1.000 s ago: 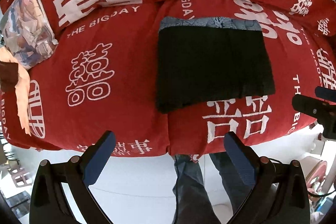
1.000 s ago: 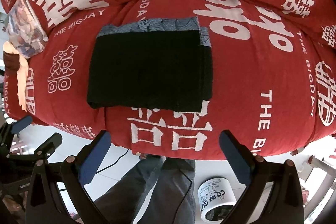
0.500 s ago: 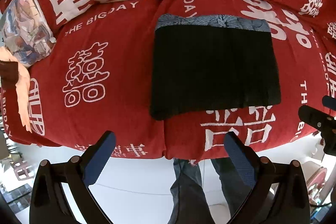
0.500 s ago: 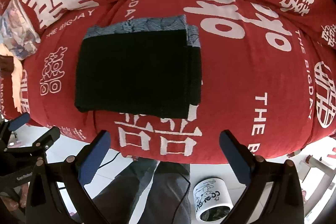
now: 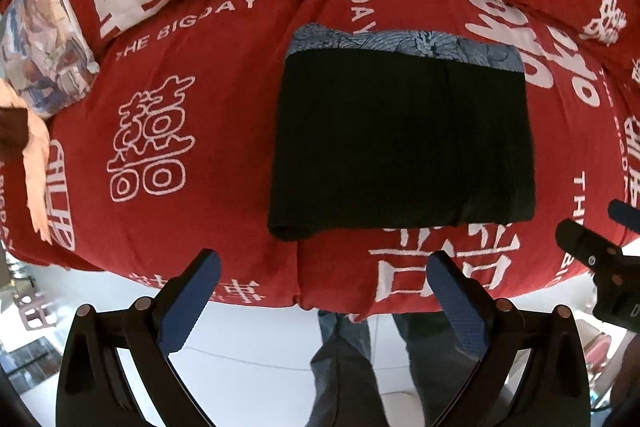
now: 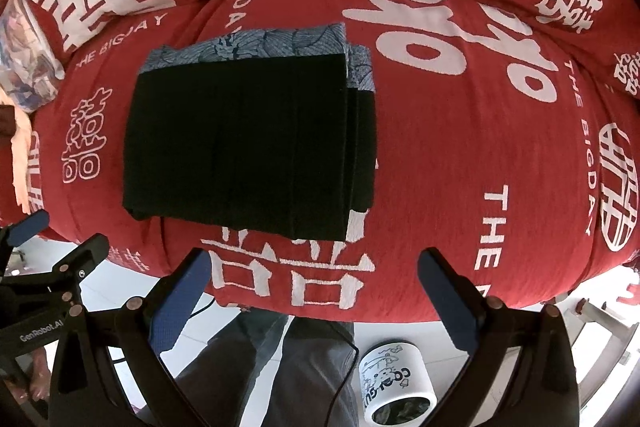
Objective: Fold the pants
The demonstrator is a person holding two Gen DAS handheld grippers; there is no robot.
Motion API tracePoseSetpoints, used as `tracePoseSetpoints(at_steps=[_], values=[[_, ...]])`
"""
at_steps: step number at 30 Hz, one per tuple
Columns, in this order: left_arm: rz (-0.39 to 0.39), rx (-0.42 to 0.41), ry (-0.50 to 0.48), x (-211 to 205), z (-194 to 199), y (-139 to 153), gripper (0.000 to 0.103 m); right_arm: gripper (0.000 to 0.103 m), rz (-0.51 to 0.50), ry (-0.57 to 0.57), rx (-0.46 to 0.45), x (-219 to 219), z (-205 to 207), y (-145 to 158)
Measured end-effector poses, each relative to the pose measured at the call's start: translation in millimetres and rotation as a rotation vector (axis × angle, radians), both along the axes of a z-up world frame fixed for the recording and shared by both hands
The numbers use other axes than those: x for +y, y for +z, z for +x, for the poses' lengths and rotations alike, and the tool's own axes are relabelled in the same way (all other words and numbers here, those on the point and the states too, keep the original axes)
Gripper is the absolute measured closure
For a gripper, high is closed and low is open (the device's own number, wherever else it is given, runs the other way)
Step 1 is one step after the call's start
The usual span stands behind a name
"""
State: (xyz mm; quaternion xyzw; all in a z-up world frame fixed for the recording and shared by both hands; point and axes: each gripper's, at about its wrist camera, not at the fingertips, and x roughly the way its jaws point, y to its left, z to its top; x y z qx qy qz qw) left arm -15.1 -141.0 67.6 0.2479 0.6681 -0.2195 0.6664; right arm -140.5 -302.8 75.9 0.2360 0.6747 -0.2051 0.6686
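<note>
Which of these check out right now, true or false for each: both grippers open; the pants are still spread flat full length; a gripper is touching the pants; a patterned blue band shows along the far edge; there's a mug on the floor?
1. Both grippers are open. True: the left gripper and right gripper have jaws wide apart, holding nothing.
2. The pants are spread out full length. False: the black pants lie folded into a compact rectangle on the red blanket.
3. A gripper touches the pants. False: both sit short of the near edge.
4. A blue patterned band shows along the far edge. True.
5. A white mug stands on the floor. True, seen in the right wrist view.
</note>
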Motion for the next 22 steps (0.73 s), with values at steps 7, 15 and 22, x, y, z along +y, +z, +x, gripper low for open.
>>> tracePoseSetpoints(at_steps=[7,15,22], values=[[0.009,-0.013,0.008,-4,2,-4,0.000,0.000,0.000,-0.002,0.005,-3,2,-3],[0.027,-0.018,0.010,-7,1,-7,0.000,0.000,0.009,0.001,0.009,-2,3,-9],[-0.005,-0.028,0.016,-5,1,-4,0.000,0.000,0.008,-0.008,0.011,-2,1,-11]])
